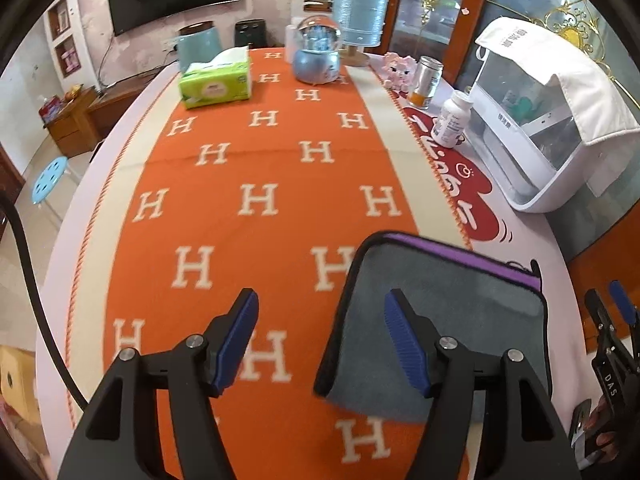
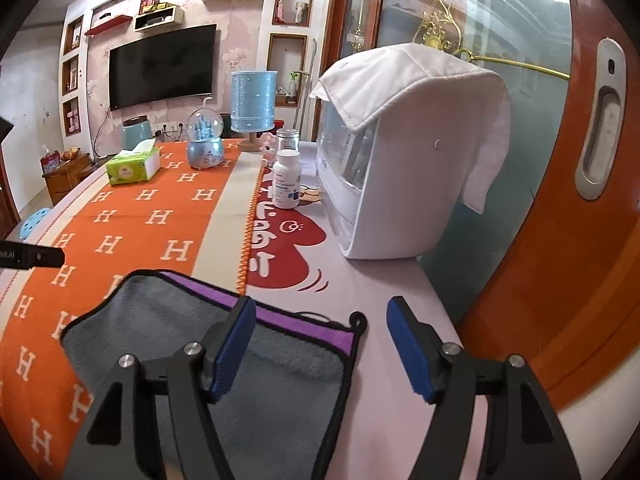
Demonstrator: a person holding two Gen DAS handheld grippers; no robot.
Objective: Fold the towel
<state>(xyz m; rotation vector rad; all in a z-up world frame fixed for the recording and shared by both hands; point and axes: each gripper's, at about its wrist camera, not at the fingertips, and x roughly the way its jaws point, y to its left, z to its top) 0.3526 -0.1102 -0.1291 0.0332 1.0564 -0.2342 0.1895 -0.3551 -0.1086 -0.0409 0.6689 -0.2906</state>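
We hold both sets of jaws apart and empty. Our left gripper hovers over the towel's left edge, and our right gripper sits over its right side near the hanging loop. The towel lies flat below us, grey face up, with a purple band showing along the far edge, so it looks folded at least once. It straddles the orange runner and the pale worktop.

To do the next fold well, we judge that each gripper should pinch all layers at a near corner, lift only a little, and carry both corners together so the black-trimmed edges meet squarely. The plush cloth may sag or slip if we catch one layer alone.

Farther along the worktop stand a tissue box, a snow globe, a blue lamp, a pill bottle and a white box draped with a cloth, all well apart from the towel. Beyond them are a wall-mounted TV and, on the right, an orange sliding door.
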